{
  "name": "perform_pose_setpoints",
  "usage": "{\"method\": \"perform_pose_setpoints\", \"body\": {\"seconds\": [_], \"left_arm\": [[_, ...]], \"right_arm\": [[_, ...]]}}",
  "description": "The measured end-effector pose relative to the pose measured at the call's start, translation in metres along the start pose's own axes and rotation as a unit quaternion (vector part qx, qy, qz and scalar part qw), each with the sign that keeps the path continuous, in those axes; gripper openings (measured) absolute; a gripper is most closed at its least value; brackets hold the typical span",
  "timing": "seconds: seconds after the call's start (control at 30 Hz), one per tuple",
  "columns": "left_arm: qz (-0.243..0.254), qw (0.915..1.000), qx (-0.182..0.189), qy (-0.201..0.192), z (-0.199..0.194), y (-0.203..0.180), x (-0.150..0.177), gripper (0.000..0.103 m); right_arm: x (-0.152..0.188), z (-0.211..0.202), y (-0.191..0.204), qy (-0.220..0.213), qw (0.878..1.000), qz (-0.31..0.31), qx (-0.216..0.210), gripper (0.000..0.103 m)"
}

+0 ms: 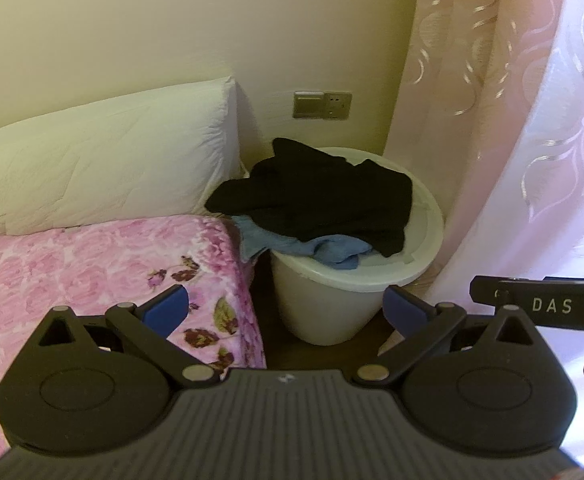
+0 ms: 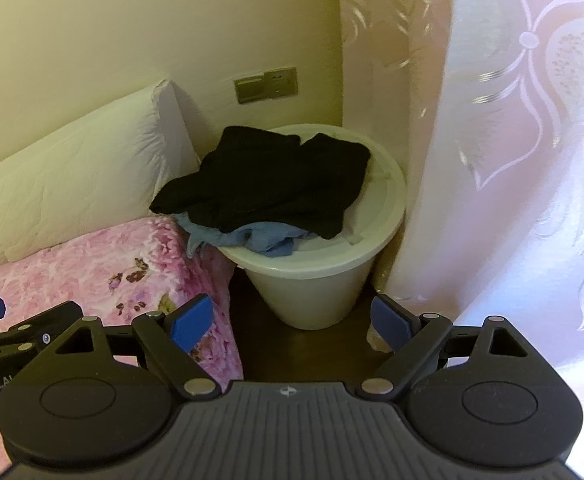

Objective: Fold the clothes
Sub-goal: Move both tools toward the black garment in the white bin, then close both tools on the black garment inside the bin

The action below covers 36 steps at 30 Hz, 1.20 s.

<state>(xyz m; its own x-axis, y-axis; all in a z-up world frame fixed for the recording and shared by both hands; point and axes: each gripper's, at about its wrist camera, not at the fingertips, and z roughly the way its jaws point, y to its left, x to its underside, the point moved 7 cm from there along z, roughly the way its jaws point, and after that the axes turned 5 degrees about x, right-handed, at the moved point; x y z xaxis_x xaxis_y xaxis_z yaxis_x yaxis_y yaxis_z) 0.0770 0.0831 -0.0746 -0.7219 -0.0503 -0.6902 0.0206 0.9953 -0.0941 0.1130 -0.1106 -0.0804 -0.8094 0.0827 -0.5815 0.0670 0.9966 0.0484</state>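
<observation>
Tools [image 1: 285, 310] wide; black garment [image 1: 316, 196] crumpled.

Soft daylight glows through the curtain [image 1: 532, 140]; fisheye-bent edges.

Nothing is standing between my two wide-open grippers and the white bin [image 1: 356, 280]. The bed [image 1: 91, 264] is crowding its left side and the curtain [image 1: 532, 160] is hanging close on its right. Black clothes [image 1: 324, 196] are covering most of the bin's top.
</observation>
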Motion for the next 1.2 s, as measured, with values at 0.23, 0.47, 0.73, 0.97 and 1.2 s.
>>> {"method": "perform_pose_setpoints", "body": {"seconds": [0.23,0.47,0.73,0.97,1.2], "left_arm": [[-0.003,0.9999,-0.006,0.01,0.004,0.007,-0.001,0.102],[-0.008,0.9997,-0.004,0.025,0.014,0.009,-0.001,0.102],[-0.016,0.9984,-0.006,0.054,0.048,0.012,-0.008,0.102],[-0.018,0.9971,0.01,0.073,0.107,0.001,-0.028,0.099],[0.019,0.9964,0.012,0.082,0.195,-0.014,-0.066,0.094]], "right_arm": [[0.003,0.011,0.008,0.009,1.0,0.0,-0.007,0.089],[0.004,0.023,-0.006,0.018,1.0,0.014,0.003,0.089],[-0.001,0.059,-0.024,0.031,0.999,0.023,0.006,0.089],[-0.022,0.109,-0.026,0.054,0.998,0.014,-0.014,0.089],[-0.072,0.182,-0.034,0.078,0.997,0.006,-0.025,0.077]]}}
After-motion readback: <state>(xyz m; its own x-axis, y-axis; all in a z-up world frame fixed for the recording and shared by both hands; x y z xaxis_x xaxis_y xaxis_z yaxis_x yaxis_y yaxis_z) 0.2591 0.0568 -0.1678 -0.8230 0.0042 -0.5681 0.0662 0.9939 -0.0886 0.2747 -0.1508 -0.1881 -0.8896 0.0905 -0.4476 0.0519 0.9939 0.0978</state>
